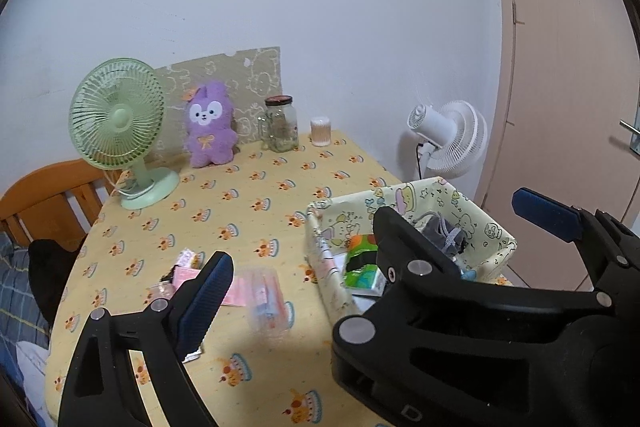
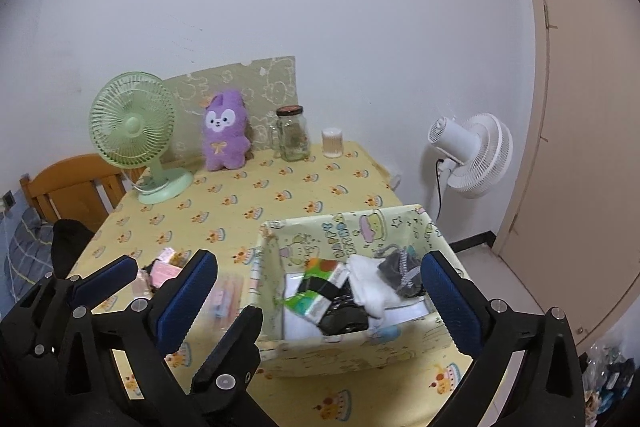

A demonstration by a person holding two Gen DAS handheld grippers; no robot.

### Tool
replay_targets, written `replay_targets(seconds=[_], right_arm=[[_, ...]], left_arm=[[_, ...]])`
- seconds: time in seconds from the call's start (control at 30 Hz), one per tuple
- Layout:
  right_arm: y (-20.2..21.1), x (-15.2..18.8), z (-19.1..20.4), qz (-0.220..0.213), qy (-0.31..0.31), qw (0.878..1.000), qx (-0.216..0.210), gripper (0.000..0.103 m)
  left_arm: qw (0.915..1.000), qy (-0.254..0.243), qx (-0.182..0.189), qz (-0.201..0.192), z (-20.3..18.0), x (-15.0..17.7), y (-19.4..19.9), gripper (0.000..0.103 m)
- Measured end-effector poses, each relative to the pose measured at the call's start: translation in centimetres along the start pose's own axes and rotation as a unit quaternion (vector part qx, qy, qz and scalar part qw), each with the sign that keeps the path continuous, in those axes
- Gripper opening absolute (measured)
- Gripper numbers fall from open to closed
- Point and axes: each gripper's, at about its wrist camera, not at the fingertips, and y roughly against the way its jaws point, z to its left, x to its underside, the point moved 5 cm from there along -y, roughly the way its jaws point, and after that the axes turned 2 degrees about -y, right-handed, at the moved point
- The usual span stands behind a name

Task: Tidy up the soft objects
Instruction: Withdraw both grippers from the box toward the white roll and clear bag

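A cartoon-print fabric basket [image 2: 348, 351] stands on the yellow tablecloth [image 1: 248, 203] near the front right. In it lie a green tissue packet [image 2: 316, 301], a white cloth [image 2: 370, 287] and a grey pouch [image 2: 400, 271]. A purple plush bunny [image 1: 210, 125] sits upright against the back wall. Small pink packets [image 1: 186, 273] and a clear packet [image 1: 268, 297] lie left of the basket. My right gripper [image 2: 320, 259] is open over the basket, nothing between its pads. My left gripper [image 1: 320, 259] is open beside it on the left; its right finger is hidden behind the right gripper [image 1: 450, 205].
A green desk fan [image 1: 120, 123] stands back left, with a glass jar [image 1: 282, 125] and a cotton-swab tub [image 1: 321, 131] at the back. A white floor fan [image 2: 472, 151] and a door [image 2: 592, 107] are right of the table. A wooden chair [image 2: 76, 187] is at left.
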Motion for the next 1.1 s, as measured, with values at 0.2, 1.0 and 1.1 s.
replay_targets(seconds=[0.2,1.0,1.1], right_arm=[[0.7,0.4,1.9,-0.003,0.005,1.000,-0.014,0.103],[-2.6,4.0,7.0,0.025,0.012,0.997,-0.067,0.103],[-3.2,4.4,7.4,0.030,0.010,0.997,-0.071,0.102]], left_arm=[[0.9997,0.005,-0.021,-0.012,1.7,0.5,1.2,0.097],[0.9975,0.024,-0.065,0.010,7.0,4.4,-0.2,0.100],[0.9974,0.022,-0.067,0.015,7.4,4.9,-0.6,0.100]])
